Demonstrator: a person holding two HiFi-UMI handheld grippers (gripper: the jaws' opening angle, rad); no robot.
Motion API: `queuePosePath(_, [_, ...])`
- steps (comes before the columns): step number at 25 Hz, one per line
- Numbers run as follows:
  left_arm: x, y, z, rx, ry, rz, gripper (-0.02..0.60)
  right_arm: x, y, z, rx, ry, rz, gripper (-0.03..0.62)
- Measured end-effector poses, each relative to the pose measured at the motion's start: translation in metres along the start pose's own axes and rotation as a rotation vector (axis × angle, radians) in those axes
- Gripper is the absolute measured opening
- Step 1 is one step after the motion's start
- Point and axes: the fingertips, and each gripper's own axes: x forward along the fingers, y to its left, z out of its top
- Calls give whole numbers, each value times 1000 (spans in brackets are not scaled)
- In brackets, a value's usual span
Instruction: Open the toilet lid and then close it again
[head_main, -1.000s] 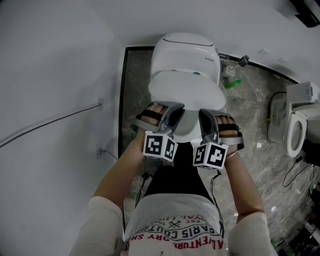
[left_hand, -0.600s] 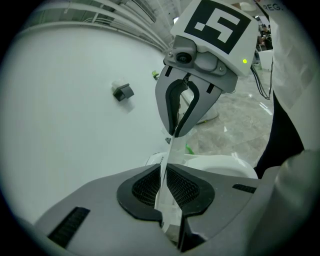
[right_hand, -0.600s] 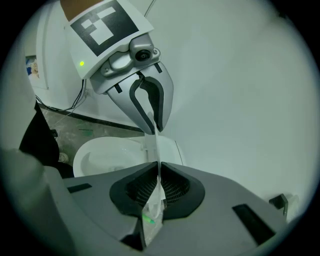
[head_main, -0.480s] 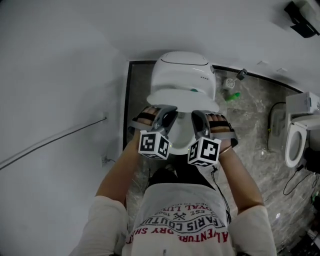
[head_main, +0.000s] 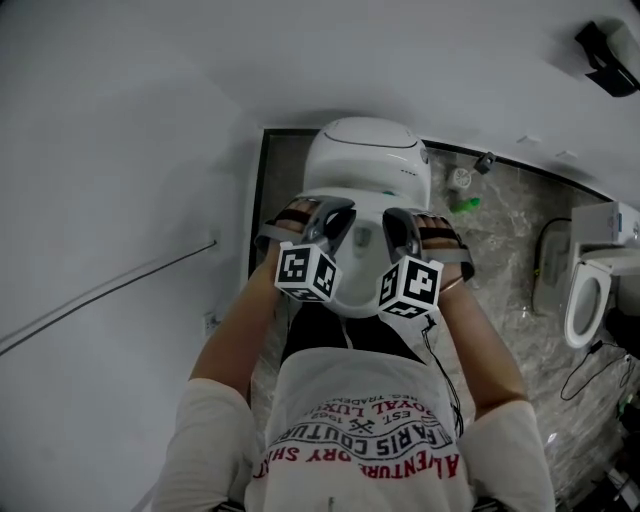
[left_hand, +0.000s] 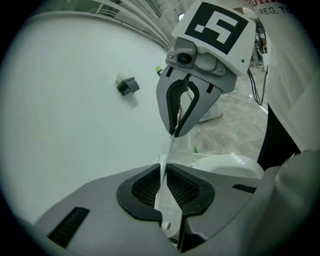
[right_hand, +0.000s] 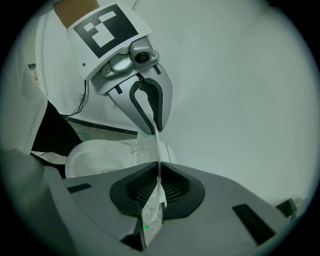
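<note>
Standing steeply raised, toilet lid (right_hand: 151, 212) clamped edge-on by left tool (left_hand: 163, 182), right tool (right_hand: 159, 186).

We see the toilet lid (head_main: 368, 188) standing raised off the white toilet (head_main: 366, 148). It is a thin, smooth white shell, tilted up and back toward the toilet's rear housing, so from above it shows almost edge-on. Its front rim is pinched near the left by the left gripper (left_hand: 162, 187) and near the right by the right gripper (right_hand: 159, 189), fingers closed on it. Beneath it the oval seat (right_hand: 95, 152) lies uncovered.
</note>
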Motion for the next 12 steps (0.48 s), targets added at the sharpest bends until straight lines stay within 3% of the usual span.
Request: queuePosePath(12, [36,55,-5,38,-31,-44,44,34,-60,-5,91,13,7,29])
